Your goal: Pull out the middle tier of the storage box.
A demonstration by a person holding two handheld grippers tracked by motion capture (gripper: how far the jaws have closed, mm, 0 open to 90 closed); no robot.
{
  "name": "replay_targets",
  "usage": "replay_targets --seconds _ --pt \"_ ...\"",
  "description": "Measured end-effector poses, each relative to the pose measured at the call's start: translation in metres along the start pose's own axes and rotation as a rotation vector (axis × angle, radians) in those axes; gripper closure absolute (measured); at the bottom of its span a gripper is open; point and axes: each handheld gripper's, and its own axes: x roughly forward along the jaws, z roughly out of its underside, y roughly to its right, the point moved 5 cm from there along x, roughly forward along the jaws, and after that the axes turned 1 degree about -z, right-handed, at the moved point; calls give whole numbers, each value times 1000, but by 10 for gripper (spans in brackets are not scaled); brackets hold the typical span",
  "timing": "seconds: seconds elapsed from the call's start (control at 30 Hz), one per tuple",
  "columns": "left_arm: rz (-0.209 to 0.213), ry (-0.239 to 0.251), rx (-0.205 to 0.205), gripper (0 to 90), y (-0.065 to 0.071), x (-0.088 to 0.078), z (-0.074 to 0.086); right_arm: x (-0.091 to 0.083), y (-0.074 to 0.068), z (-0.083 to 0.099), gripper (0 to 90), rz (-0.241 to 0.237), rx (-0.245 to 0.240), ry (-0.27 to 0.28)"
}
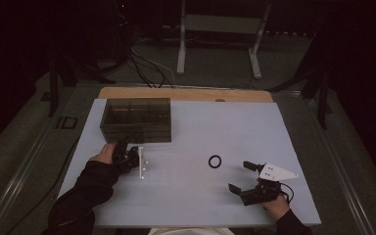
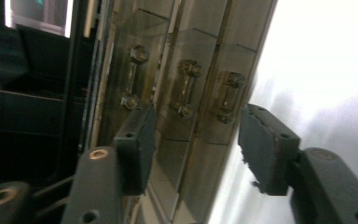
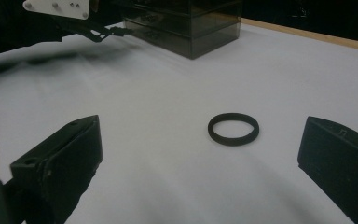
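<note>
Nearest the high view's camera, the right claw (image 1: 241, 175) rests low over the white bench (image 1: 274, 127), jaws spread wide with nothing between them. Just ahead of it a black rubber ring (image 1: 215, 161) lies flat on the bench, apart from both pads (image 3: 342, 158). Across the bench, the left claw (image 1: 133, 147) sits at the front of the smoked drawer box (image 1: 136, 119), which stands at the far left of the bench. Its jaws stand half closed on either side of the drawer fronts and their small handles (image 2: 186, 86), not gripping any handle.
</note>
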Motion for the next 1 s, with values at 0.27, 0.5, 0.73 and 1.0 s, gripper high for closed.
replay_targets --seconds 0.27,0.5,0.73,1.0 --pt "-47 -27 35 632 0 7 1 -1 0 -1 0 3 -7 5" --pt "-79 -69 51 681 2 14 4 -1 -1 -1 0 3 -9 7" --pt "-89 -62 60 724 3 17 6 -1 -1 -1 0 2 -12 5" --pt "-113 -56 97 775 6 20 2 -1 -1 -1 0 1 -12 4"
